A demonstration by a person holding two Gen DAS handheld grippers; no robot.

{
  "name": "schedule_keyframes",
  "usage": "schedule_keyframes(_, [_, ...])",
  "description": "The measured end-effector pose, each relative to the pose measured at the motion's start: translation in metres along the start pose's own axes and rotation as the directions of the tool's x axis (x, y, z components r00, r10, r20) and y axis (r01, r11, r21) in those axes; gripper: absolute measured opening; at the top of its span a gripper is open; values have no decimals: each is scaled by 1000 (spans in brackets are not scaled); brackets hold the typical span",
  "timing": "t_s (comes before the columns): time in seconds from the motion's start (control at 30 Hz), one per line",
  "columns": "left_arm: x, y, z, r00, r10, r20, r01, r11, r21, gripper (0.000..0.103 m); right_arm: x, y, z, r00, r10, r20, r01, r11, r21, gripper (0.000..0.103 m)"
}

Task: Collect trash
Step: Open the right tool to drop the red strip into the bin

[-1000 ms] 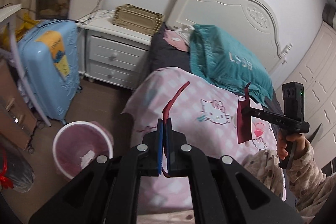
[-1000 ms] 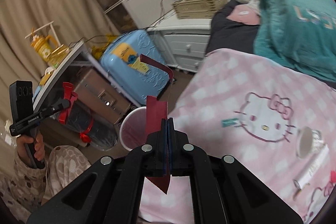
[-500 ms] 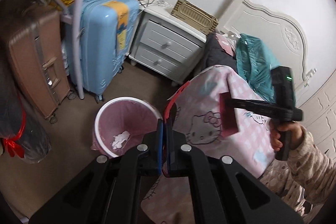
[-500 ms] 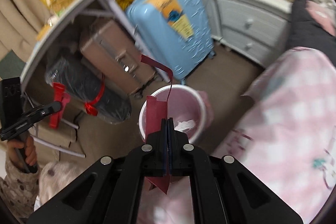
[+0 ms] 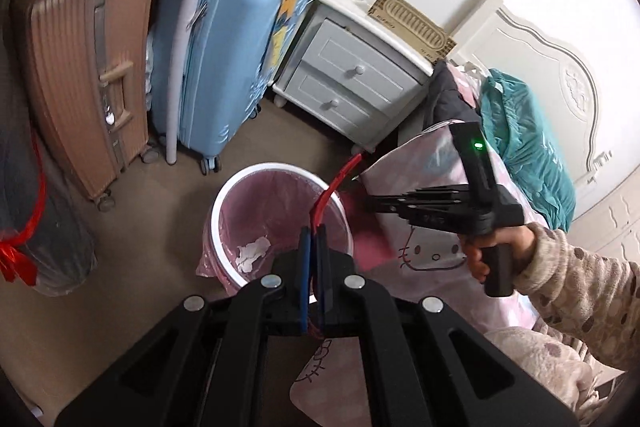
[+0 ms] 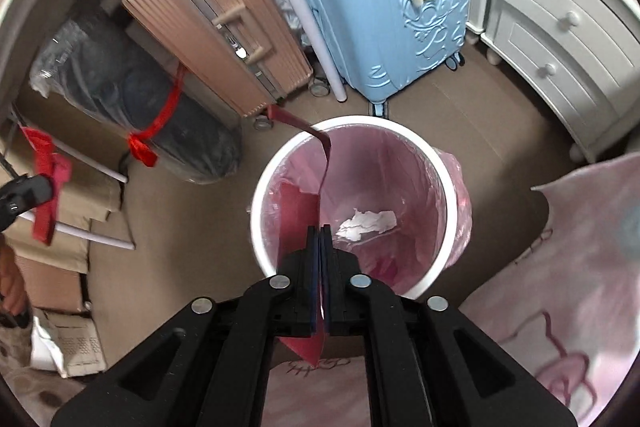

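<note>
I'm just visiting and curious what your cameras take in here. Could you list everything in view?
Round white trash bin with pink plastic liner: one, on the brown floor beside the bed.
Crumpled white paper: one, inside the bin.
Dark red paper scrap: one, in the right gripper, over the bin.
Thin red paper strip: one, in the left gripper, near the bin rim.
Light blue hard suitcase: one, upright behind the bin.
Rose-gold ribbed suitcase: one, left of the blue one.
White two-drawer nightstand: one, by the bed.
Pink cartoon-cat blanket: one, on the bed.
Teal pillow: one, at the headboard.
Left gripper: black, shut.
Right gripper: black, shut.
</note>
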State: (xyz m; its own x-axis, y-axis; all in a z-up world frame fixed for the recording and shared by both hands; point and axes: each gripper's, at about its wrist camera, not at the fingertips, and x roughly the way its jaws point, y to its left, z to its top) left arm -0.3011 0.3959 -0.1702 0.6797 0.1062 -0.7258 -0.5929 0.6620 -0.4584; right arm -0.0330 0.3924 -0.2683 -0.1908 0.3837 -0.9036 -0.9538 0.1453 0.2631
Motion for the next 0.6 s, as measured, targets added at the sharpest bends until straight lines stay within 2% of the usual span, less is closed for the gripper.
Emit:
schedule_keyframes(0.03, [1, 0, -1, 1000, 1, -3, -1, 1000, -3, 2, 9, -1, 3, 1000, -10, -12, 10, 1000, -2, 7])
schedule_keyframes(0.07, [3, 0, -2, 1000, 1, -6, -1, 1000, -3, 2, 18, -3, 5, 999, -22, -26, 22, 1000, 1, 24])
schedule_keyframes(0.1, [4, 0, -2, 1000, -1, -9, 0, 1000, -1, 2, 21, -4, 6, 999, -33, -30, 33, 999, 2, 36])
schedule_keyframes(0.13, [5, 0, -2, 1000, -1, -11, 1, 1000, 0, 2, 22, -5, 7, 998, -55, -26, 55, 998, -2, 55])
schedule_keyframes(0.17, [7, 0, -1, 1000, -1, -15, 1, 1000, 1, 2, 20, -5, 7, 997, -77, -15, 77, 997, -6, 66])
schedule_keyframes(0.2, [11, -1, -1, 1000, -2, -22, 2, 1000, 5, 2, 16, -5, 7, 995, -104, 0, 104, 995, -10, 70])
schedule_keyframes(0.27, [16, -2, 1, 999, -4, -32, 4, 1000, 14, 2, 6, -5, 6, 990, -142, 19, 142, 990, -16, 93])
schedule_keyframes(0.33, [23, -6, 4, 999, -7, -41, 9, 1000, 29, 2, -13, -5, 2, 985, -166, 43, 168, 985, -38, 96])
schedule_keyframes(0.47, [48, -18, 11, 997, -17, -74, 23, 996, 81, 2, -61, -4, -10, 980, -147, 133, 159, 984, -86, 96])
schedule_keyframes(0.6, [76, -28, 14, 994, -24, -109, 38, 991, 127, 2, -115, -9, -26, 969, -123, 214, 142, 987, -76, 96])
